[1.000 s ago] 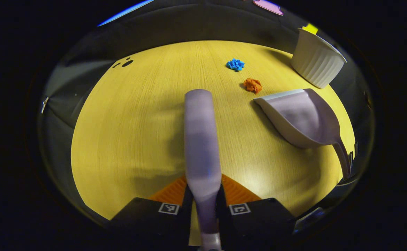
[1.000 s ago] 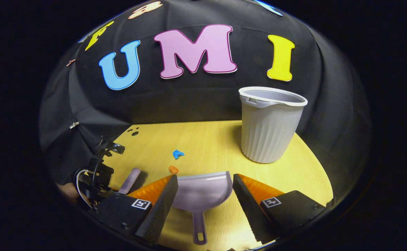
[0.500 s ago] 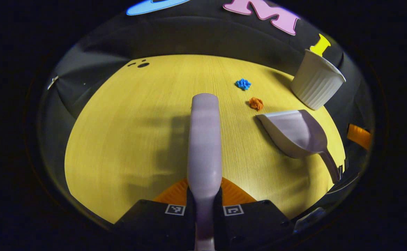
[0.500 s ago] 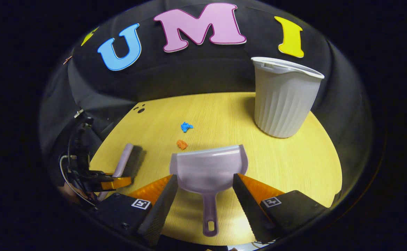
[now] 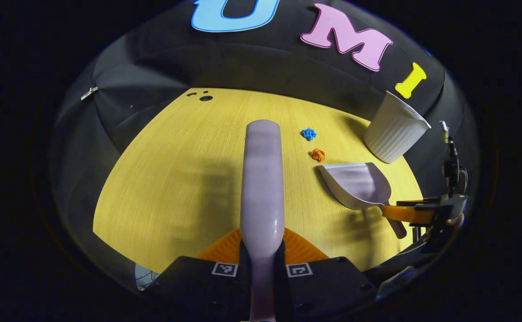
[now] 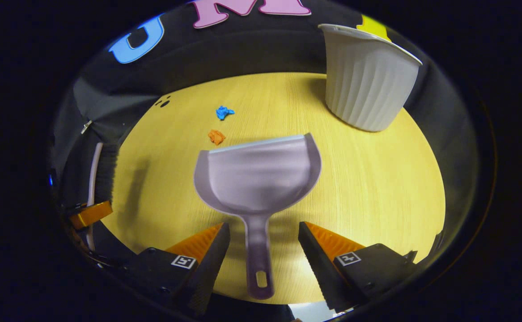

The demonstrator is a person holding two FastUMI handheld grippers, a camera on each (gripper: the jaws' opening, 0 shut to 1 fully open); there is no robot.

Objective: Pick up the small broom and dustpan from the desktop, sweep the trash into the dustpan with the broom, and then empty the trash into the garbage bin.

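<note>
L gripper clamps pale lilac plastic broom, frame centre; R gripper spread wide astride lilac plastic dustpan handle, not touching.

Broom showing pale lilac, clamped in the left gripper. Dustpan matching lilac, sitting ahead of the right gripper. Bin reading off-white with vertical ribbing, beyond the dustpan. Two paper scraps lying past the dustpan lip: orange, blue. Desktop showing yellow woodgrain.
</note>
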